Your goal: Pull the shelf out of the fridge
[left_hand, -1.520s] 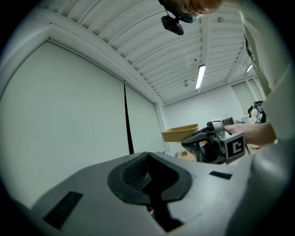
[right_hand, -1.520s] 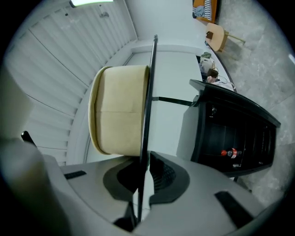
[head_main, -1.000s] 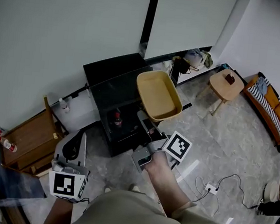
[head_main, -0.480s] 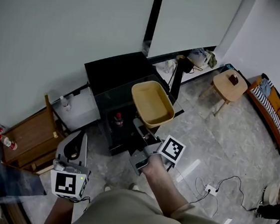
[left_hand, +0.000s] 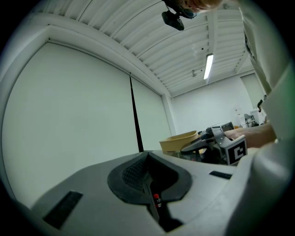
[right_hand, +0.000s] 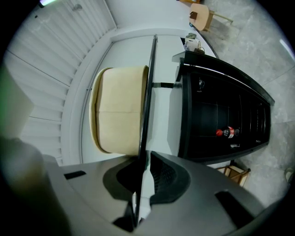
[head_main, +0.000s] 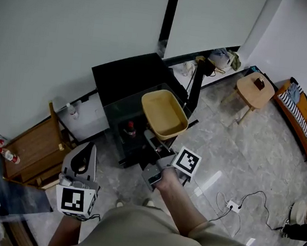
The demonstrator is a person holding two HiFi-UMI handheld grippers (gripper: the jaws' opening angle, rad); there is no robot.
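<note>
My right gripper is shut on the front edge of a glass shelf, held level in front of the open black fridge. A tan basin sits on the shelf. In the right gripper view the shelf runs edge-on from between the closed jaws of the right gripper, with the basin to its left and the fridge to its right. A cola bottle stands inside the fridge. My left gripper hangs low at the left, shut and empty.
A wooden cabinet and a white box stand left of the fridge. The fridge door stands open at the right. A round wooden stool, an orange bench and a power strip with cable are on the floor to the right.
The shelf with the basin has come a little further out of the fridge toward me, along with my right gripper. The left gripper has barely moved.
</note>
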